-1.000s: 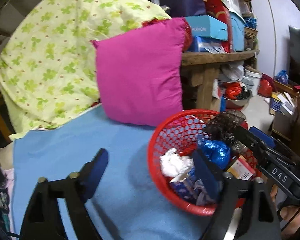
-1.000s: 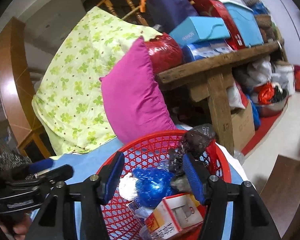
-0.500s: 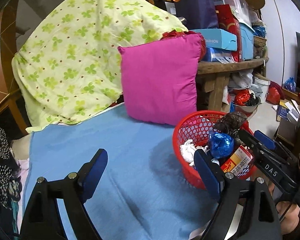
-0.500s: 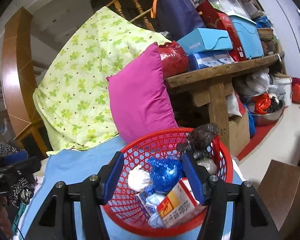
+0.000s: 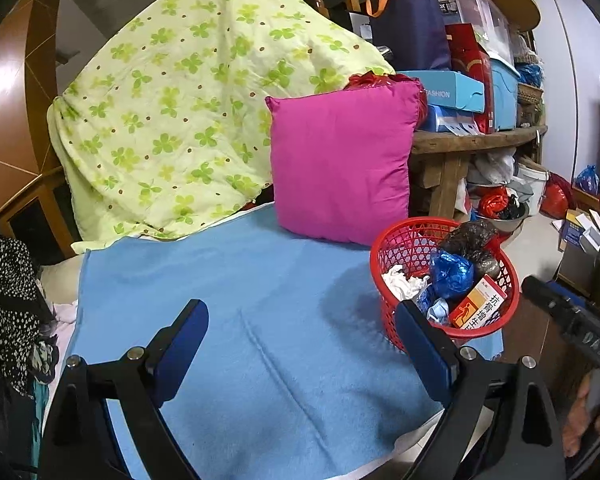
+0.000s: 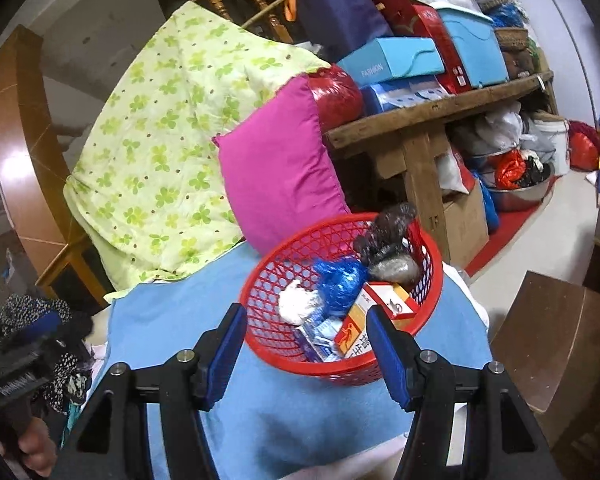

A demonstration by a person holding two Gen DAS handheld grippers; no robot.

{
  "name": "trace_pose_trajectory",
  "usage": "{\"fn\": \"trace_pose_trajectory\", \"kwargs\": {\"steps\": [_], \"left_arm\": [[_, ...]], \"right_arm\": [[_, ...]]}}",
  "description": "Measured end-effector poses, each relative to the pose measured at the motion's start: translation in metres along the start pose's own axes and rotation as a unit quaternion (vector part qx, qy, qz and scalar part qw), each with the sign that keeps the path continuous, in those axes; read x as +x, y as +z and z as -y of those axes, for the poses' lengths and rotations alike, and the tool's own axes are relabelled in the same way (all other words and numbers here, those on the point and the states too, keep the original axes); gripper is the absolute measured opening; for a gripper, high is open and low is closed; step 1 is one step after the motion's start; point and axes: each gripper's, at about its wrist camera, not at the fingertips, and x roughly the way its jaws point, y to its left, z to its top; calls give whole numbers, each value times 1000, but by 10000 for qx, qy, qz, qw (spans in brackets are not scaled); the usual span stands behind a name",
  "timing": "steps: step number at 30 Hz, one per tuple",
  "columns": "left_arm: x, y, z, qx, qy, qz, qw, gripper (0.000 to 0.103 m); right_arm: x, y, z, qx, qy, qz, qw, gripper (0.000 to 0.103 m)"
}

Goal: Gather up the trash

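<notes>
Left wrist view, your stock: one red basket [image 5: 392, 248] on the blue blanket [image 5: 240, 300], just in front of one pink cushion [image 5: 340, 160]. Basket holds one blue foil wad [image 5: 452, 274], one white tissue wad [image 5: 404, 282], one dark plastic bag [image 5: 470, 240], one orange-and-white carton [image 5: 480, 306]. Your left tongs [image 5: 300, 348] stand wide apart, having just been opening, nothing between them. Right wrist view: your right tongs [image 6: 306, 350] stand apart over the basket's near rim, gripping nothing. One green-patterned quilt [image 5: 180, 120] behind.
</notes>
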Motion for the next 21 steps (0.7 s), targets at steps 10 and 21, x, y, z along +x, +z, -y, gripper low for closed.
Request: {"fn": "trace_pose_trajectory", "kwargs": {"steps": [10,21], "left_arm": [[-31,-11,-7,-78,100,37,9999,94],[-65,-13,-10,-41,193,187,9996,94]], "right_arm": [[-46,6,-49,-575,32,-195,9981,68],[-93,9,-76,-831,-109,-269,9961,69]]}}
